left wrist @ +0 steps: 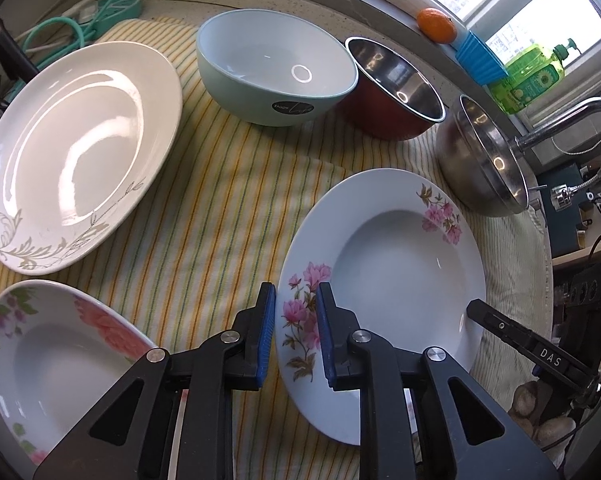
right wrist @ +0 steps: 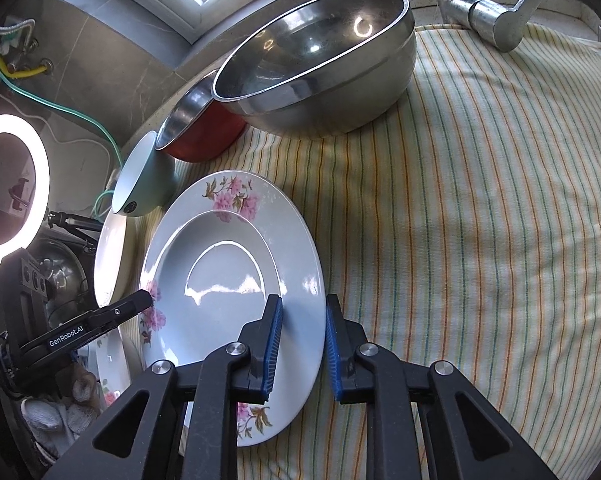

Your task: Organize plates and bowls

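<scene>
A pale blue deep plate with pink flowers [left wrist: 400,280] [right wrist: 220,280] lies on the striped cloth [left wrist: 220,200]. My left gripper [left wrist: 296,334] is shut on its left rim, one blue pad outside the edge and one over the flowers. My right gripper [right wrist: 303,344] is shut on the opposite rim, and one of its fingers [left wrist: 476,306] shows across the plate. A white plate with grey leaves [left wrist: 80,152] and a rose-patterned plate [left wrist: 52,356] lie to the left. Behind stand a mint bowl [left wrist: 272,68], a red bowl with a steel inside [left wrist: 396,80] and a steel bowl [right wrist: 320,72].
A faucet [right wrist: 488,16] stands at the cloth's far corner beside the steel bowl. An orange [left wrist: 436,26] and a green soap bottle [left wrist: 536,76] sit on the window ledge. A ring light [right wrist: 12,192] glows beyond the counter's edge. Bare striped cloth [right wrist: 480,240] stretches right of the flowered plate.
</scene>
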